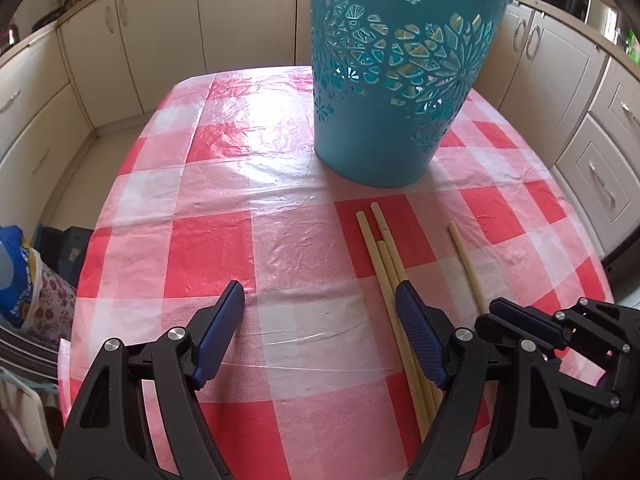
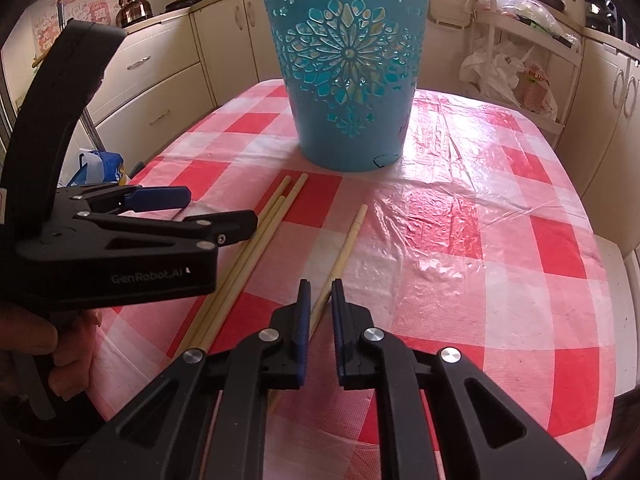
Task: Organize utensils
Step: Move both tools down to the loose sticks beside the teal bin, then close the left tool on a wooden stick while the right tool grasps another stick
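With the left tool spread wide, the right tool narrowly straddles a lone chopstick on the counter; a skewed pinch could roll it away.

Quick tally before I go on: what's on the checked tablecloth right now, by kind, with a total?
Chopsticks: 4, three bunched together and one lying apart, the right gripper nearly closed around it
Teal cut-out basket: 1, upright
Total: 5 things on the tablecloth. The left gripper is open beside the bunch.
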The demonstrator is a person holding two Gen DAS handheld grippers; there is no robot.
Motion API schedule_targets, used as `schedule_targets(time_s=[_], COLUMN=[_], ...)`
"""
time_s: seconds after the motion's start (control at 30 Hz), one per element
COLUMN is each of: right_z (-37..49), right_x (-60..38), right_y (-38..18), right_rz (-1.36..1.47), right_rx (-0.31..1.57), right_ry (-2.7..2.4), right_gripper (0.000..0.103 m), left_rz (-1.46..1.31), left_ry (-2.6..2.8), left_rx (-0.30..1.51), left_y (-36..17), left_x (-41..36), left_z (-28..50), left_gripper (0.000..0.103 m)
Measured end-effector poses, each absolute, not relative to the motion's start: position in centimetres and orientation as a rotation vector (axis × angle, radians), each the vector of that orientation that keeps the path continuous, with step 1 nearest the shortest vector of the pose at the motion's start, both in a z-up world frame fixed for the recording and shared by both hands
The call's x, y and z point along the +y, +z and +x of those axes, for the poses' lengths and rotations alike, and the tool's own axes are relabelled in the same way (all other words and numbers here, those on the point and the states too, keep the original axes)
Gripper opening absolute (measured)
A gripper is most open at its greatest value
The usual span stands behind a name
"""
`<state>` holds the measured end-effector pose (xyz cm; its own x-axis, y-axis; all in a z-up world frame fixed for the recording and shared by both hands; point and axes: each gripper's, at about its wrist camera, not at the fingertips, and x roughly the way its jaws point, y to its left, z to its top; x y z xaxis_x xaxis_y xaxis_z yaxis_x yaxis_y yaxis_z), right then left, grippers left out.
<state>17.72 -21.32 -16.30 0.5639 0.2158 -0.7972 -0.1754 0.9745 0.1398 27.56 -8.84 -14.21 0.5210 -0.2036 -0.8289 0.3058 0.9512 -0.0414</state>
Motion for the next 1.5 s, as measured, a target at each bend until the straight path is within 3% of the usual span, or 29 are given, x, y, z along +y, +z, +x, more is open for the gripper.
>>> schedule_targets(time_s=[0.3,0.57,0.67,0.9,1.03,1.1,1.13,1.17,1.23,1.37,1.5], right_z=[17.7,17.9,17.9,19.2,19.8,20.1,20.1,20.0,19.8,19.7,20.2], right_x=[-21.6,-21.5,-21.5,-22.2,-22.0,-22.0,-21.9,-21.8,-21.7,-22.1,-22.2], right_y=[-16.3,-16.3,-16.2,-16.3,-16.3,-16.3,-16.3,-16.3,-16.2,-16.1,-16.2], right_rz=[0.072,0.067,0.052,0.061,0.042,0.034,0.026,0.019,0.005,0.014,0.013], right_rx=[0.954,0.962,0.968,0.989,0.99,0.988,0.988,0.988,0.991,1.009,1.008], right_ry=[0.234,0.233,0.254,0.234,0.236,0.241,0.246,0.255,0.273,0.279,0.26], right_gripper=[0.011,0.011,0.011,0.011,0.011,0.011,0.01,0.01,0.008,0.008,0.02], left_rz=[0.212,0.28,0.338,0.287,0.234,0.203,0.198,0.203,0.227,0.311,0.296], left_ry=[-0.283,-0.446,-0.515,-0.511,-0.45,-0.438,-0.442,-0.451,-0.539,-0.597,-0.559], left_rx=[0.967,0.933,0.931,1.0,1.019,1.018,1.006,0.999,0.985,0.959,0.988], left_y=[-14.4,-13.9,-13.7,-13.5,-13.6,-13.6,-13.7,-13.7,-13.8,-13.8,-13.3], left_x=[-10.0,-10.8,-11.0,-9.6,-9.1,-8.9,-8.9,-9.0,-9.4,-10.0,-9.7], left_z=[27.6,26.3,25.6,26.3,27.7,28.2,28.3,28.2,27.8,26.9,27.3], left_gripper=[0.071,0.026,0.015,0.015,0.037,0.038,0.034,0.02,0.009,0.008,0.011])
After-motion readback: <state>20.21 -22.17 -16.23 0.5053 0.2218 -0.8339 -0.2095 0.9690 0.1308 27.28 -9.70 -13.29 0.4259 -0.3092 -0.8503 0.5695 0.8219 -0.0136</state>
